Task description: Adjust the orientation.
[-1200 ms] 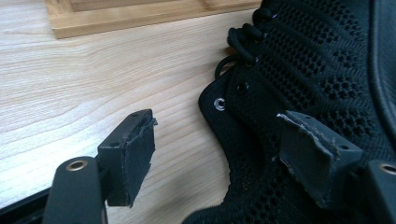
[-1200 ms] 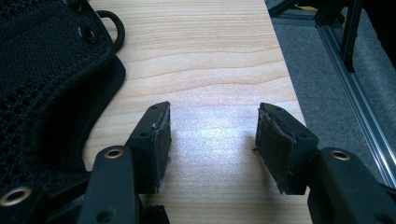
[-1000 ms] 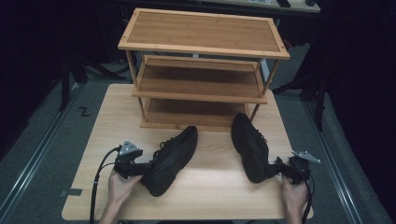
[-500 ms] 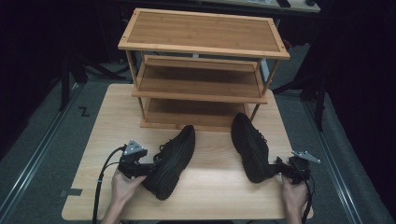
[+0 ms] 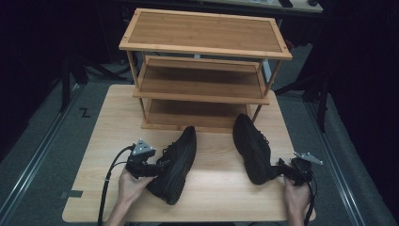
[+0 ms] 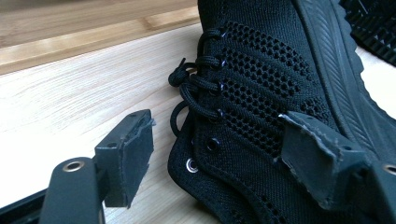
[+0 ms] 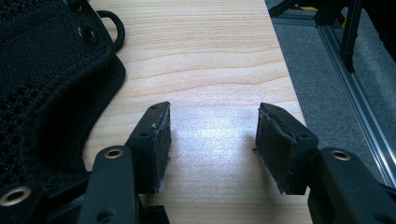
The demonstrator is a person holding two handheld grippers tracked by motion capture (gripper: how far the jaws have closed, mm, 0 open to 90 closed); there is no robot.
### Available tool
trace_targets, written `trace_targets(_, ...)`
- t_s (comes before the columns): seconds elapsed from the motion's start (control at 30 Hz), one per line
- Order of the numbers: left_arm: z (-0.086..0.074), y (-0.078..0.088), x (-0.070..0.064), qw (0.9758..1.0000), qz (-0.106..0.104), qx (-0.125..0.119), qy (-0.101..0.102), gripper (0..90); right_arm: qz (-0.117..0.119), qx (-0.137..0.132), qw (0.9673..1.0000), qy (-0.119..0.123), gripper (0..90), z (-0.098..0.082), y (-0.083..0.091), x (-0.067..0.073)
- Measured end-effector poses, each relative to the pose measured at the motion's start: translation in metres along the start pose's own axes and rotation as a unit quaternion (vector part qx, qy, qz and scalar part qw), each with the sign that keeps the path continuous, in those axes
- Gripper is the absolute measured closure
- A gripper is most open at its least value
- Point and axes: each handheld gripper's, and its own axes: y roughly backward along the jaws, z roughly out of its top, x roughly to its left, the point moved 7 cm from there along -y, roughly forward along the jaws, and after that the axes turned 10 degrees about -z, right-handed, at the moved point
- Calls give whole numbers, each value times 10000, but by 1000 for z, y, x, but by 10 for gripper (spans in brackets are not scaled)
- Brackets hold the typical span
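While the left gripper (image 5: 157,168) sat low in the frame's lower left with its jaws spread, the left shoe (image 5: 175,165) lay between them, one pad against the knit side and the other standing clear over bare wood, so nothing was clamped. At the lower right, the right gripper (image 5: 282,170) rested just beside the heel of the right shoe (image 5: 251,148), its jaws wide apart over the table (image 5: 221,188) and holding nothing. Beyond both shoes, in the upper middle, stood the wooden rack (image 5: 204,70) with its three shelves bare. The step in hand seemed to be taking hold of the left shoe; the next move called for closing on its collar, then lifting it toward a shelf.
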Motion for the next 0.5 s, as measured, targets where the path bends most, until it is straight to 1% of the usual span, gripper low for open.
trace_targets(0.07, 2, -1, -3, 10000, -28, 35, -61, 255, 0, 1, 10000, -1, 455, 0, 0, 0)
trace_targets(0.17, 5, -2, -7, 9999, -78, 12, -92, 253, 1, 2, 10000, -5, 455, 0, 0, 0)
trace_targets(0.2, 8, -4, -9, 9998, -138, 6, -120, 249, 1, 4, 10000, -6, 454, 0, 0, 0)
trace_targets(0.3, 12, -5, -15, 9997, -222, -34, -140, 245, 1, 3, 10000, -5, 455, 0, 0, 0)
trace_targets(0.33, 12, -5, -15, 9997, -222, -34, -140, 245, 1, 3, 10000, -5, 455, 0, 0, 0)
trace_targets(0.37, 14, -6, -18, 9996, -229, -26, -169, 245, 1, 1, 10000, 1, 454, 0, 0, 0)
trace_targets(0.5, 19, -7, -24, 9994, -224, 46, -267, 247, 5, 8, 10000, -8, 454, 0, 0, 0)
